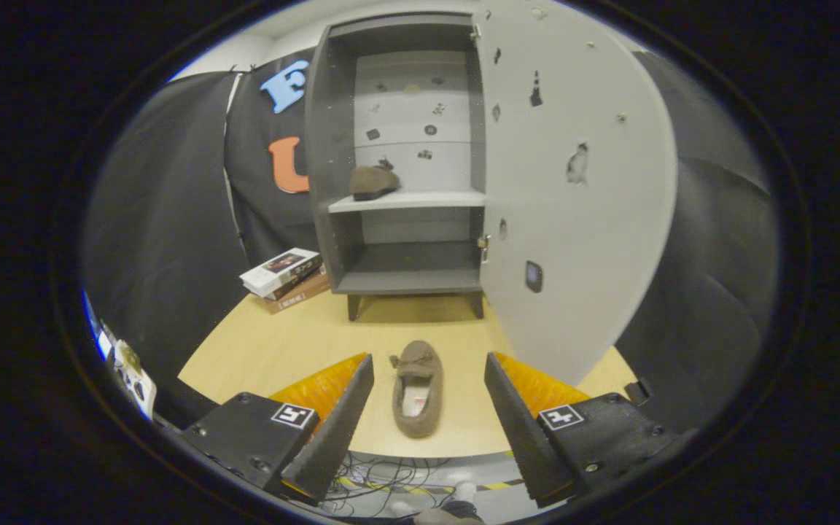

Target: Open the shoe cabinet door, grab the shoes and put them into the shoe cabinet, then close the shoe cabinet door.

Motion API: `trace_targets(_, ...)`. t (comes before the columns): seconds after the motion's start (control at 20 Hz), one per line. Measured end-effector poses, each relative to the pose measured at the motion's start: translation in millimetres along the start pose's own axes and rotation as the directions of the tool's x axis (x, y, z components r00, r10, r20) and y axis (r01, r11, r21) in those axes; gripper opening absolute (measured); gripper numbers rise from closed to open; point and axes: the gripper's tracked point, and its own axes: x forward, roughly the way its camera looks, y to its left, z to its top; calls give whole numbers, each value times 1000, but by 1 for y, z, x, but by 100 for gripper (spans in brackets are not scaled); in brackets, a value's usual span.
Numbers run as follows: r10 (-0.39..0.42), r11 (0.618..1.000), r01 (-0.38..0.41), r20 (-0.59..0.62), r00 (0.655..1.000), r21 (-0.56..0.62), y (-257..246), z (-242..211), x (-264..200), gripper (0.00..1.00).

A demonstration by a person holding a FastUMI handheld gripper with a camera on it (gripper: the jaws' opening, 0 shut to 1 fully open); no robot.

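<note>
A grey shoe cabinet (332, 146) stands at the far side of the tan table, its door (580, 219) swung wide open to the right. One brown slipper (372, 181) rests on the cabinet's middle shelf (427, 200), at its left. A second brown slipper (417, 389) with a small bow lies on the table near the front edge, toe pointing toward the cabinet. My gripper (427, 379) is open, and this slipper lies between the two fingers without either touching it. The lower shelf (409, 281) holds nothing.
A stack of books (285, 279) lies on the table (296, 343) left of the cabinet's foot. The open door overhangs the table's right side, close to my right finger. Cables run over the floor (383, 485) below the table's front edge. Black cloth walls surround the table.
</note>
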Motion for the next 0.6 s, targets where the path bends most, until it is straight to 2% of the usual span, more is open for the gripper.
trace_targets(0.2,23,1000,-24,-85,996,-6,20,-39,61,97)
trace_targets(0.6,39,995,-16,-235,971,101,29,-100,163,95)
